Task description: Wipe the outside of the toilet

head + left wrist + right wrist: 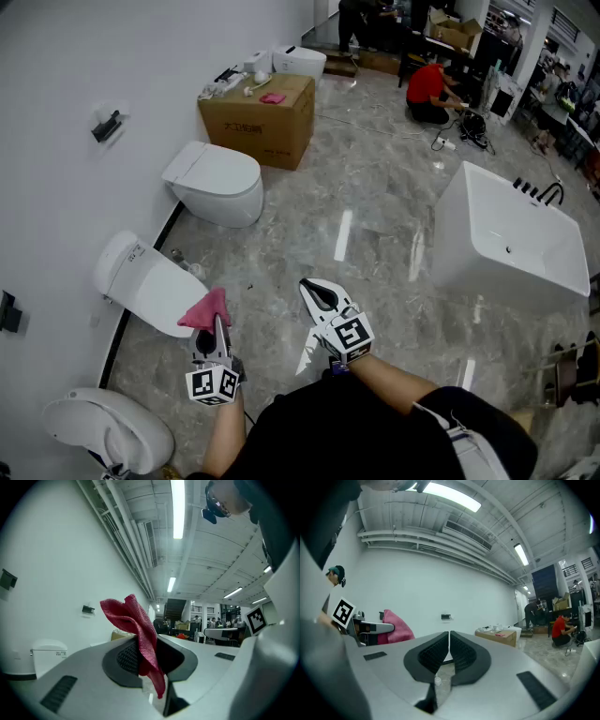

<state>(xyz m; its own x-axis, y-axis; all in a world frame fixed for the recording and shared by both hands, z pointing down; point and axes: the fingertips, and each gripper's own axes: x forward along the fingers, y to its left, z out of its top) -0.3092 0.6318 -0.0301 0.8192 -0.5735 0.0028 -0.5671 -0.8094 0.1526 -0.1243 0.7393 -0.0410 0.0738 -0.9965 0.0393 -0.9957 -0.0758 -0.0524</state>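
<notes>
Cloth [205, 310] pinched in left hand-held gripper [217, 326]; label [137, 251] on toilet [157, 292] unreadable.

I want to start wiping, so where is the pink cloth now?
In the head view the pink cloth is at lower left, pinched in the left gripper, at the front end of the middle toilet.

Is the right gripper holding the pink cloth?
No, the fingers of the right gripper are shut together with nothing between them; the pink cloth is pinched in the left gripper.
</notes>
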